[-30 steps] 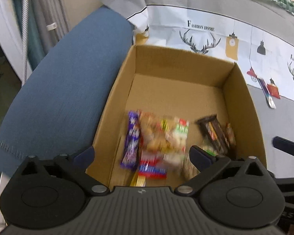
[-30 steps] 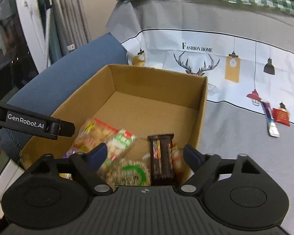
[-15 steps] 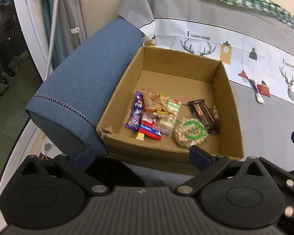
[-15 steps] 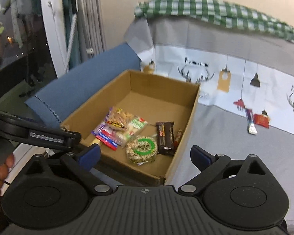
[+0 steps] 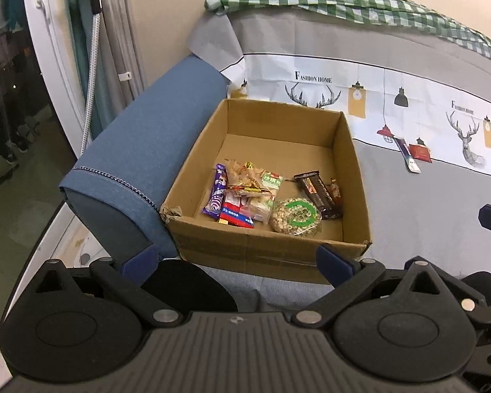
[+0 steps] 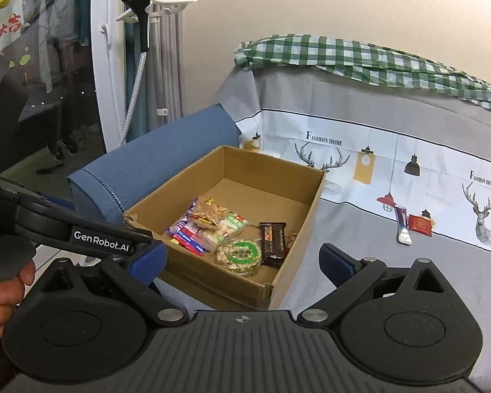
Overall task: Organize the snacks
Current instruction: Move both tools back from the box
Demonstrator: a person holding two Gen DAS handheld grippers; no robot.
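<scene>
Cardboard box (image 5: pixel 271 249) holds most snacks (image 5: pixel 262 196); both the left gripper (image 5: pixel 237 263) and right gripper (image 6: pixel 242 258) stand apart and empty, so the two packets (image 6: pixel 412 226) on the grey cover should be approached low, squarely.

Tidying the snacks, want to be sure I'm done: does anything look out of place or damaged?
One snack stick lies on the sofa cover, outside the box. The box's near left corner is torn.

Snacks (image 5: pixel 262 196) are seen heaped in an open box (image 5: pixel 353 170) beside a blue cushion (image 5: pixel 147 150), the left gripper (image 5: pixel 235 262) held wide
</scene>
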